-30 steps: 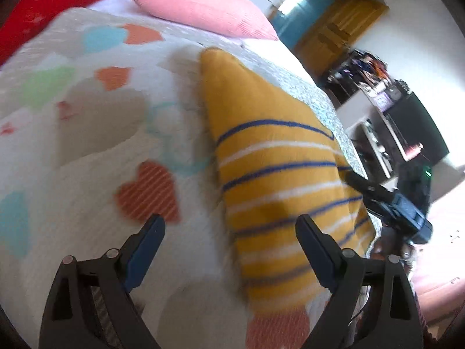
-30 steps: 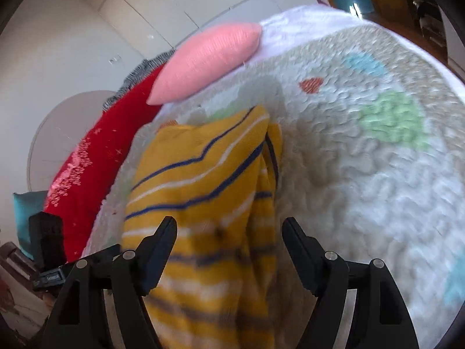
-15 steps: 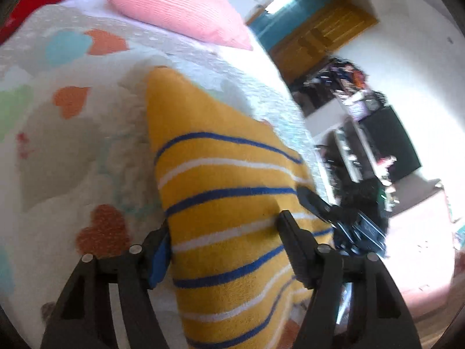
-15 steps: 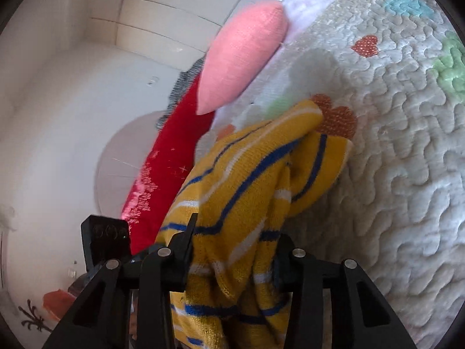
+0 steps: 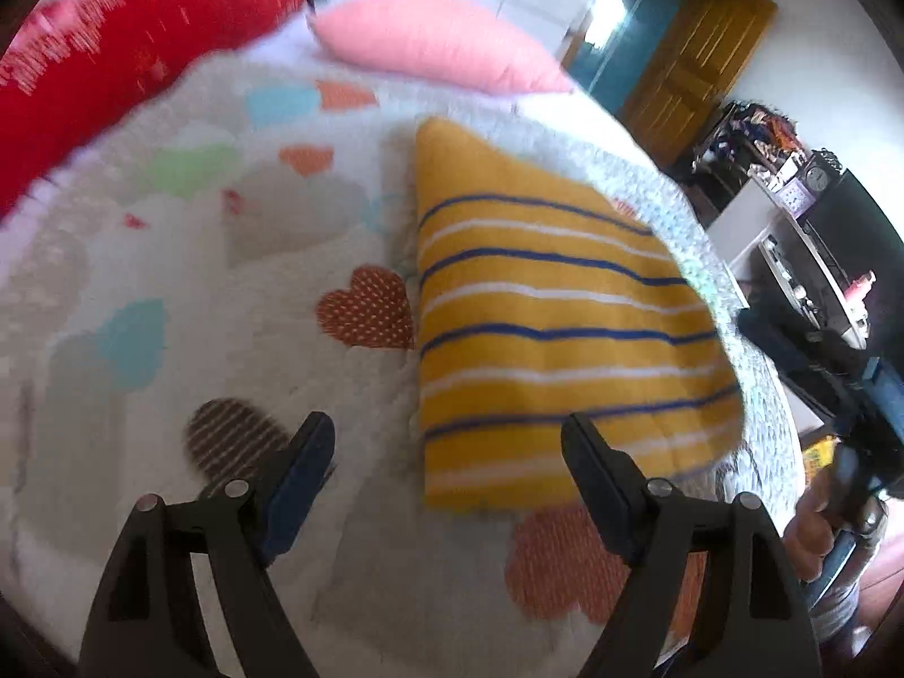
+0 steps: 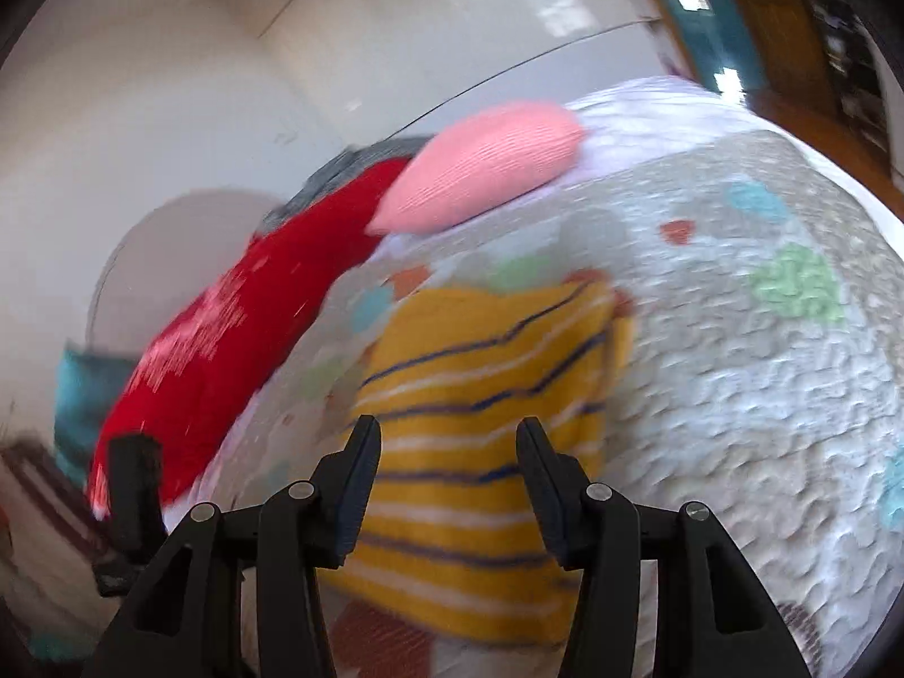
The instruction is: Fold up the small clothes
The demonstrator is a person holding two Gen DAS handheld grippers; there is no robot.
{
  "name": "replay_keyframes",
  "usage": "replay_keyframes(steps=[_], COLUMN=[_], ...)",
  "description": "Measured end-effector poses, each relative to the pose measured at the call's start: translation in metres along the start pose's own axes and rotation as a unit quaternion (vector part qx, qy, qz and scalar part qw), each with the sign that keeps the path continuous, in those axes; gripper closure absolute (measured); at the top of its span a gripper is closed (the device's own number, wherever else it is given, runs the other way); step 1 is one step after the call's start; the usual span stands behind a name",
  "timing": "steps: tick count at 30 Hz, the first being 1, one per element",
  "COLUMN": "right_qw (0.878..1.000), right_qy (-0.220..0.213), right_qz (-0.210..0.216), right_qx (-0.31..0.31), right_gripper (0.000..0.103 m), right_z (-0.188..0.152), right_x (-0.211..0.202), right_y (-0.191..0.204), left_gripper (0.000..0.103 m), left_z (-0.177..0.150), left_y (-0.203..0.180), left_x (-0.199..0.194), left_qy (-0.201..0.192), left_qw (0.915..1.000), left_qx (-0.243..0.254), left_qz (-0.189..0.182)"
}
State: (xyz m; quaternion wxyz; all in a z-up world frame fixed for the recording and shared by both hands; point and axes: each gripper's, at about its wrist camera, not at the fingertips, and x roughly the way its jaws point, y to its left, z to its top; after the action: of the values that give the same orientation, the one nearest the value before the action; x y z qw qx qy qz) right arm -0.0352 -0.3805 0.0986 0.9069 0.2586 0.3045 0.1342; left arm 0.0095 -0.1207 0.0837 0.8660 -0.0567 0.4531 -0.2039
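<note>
Striped yellow garment [image 5: 553,339] folded flat on quilted bed [image 5: 186,294] | left gripper [image 5: 446,452] spread, empty | right gripper [image 6: 449,452] spread, empty, hovering above for next fold

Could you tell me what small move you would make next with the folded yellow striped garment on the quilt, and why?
Probably draw both grippers back. The yellow knit garment with blue and white stripes lies folded flat on the heart-patterned quilt, and the left hand-held gripper and right hand-held gripper are both open, gripping nothing. This fold looks finished, though the frames are blurred.
</note>
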Motion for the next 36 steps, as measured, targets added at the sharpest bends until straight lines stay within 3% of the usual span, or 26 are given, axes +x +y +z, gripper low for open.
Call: replay_keyframes(steps=[4,8,10,13,15,17,18,22,26,32,36], right_qw=[1.000,0.999,0.998,0.995,0.993,0.993,0.993,0.995,0.996,0.988,0.979], right_qy=[0.021,0.038,0.052,0.069,0.065,0.065,0.067,0.068,0.050,-0.008,-0.061], right_qz=[-0.010,0.028,0.011,-0.021,-0.019,-0.023,-0.032,-0.063,-0.076,-0.151,-0.193], right_qx=[0.000,0.024,0.041,0.075,0.096,0.094,0.088,0.037,0.010,-0.036,-0.026], right_gripper=[0.046,0.045,0.041,0.042,0.043,0.043,0.043,0.042,0.037,0.031,0.025], right_z=[-0.006,0.025,0.036,0.035,0.033,0.033,0.032,0.012,-0.029,-0.090,-0.111], right_x=[0.024,0.063,0.087,0.114,0.115,0.103,0.097,0.058,0.001,-0.088,-0.135], right_y=[0.010,0.016,0.010,-0.012,-0.022,-0.019,-0.017,-0.002,0.003,0.018,0.017], left_gripper=[0.020,0.018,0.017,0.006,0.000,0.000,0.000,0.000,0.000,0.000,0.000], left_z=[-0.025,-0.048,-0.052,-0.061,-0.070,-0.078,-0.079,-0.081,-0.083,-0.084,-0.089], left_y=[-0.003,-0.010,-0.012,-0.017,-0.022,-0.028,-0.030,-0.035,-0.045,-0.055,-0.068], left_x=[-0.057,-0.099,-0.113,-0.140,-0.159,-0.175,-0.179,-0.192,-0.197,-0.198,-0.203], left_qy=[-0.061,-0.103,-0.121,-0.174,-0.229,-0.270,-0.275,-0.282,-0.302,-0.296,-0.297], left_qw=[0.9976,0.9938,0.9911,0.9795,0.9621,0.9454,0.9432,0.9466,0.9397,0.9472,0.9471], left_qx=[0.018,0.020,0.030,0.065,0.091,0.115,0.121,0.123,0.123,0.101,0.111], left_qz=[0.028,0.037,0.047,0.078,0.116,0.141,0.142,0.095,0.103,0.071,0.052])
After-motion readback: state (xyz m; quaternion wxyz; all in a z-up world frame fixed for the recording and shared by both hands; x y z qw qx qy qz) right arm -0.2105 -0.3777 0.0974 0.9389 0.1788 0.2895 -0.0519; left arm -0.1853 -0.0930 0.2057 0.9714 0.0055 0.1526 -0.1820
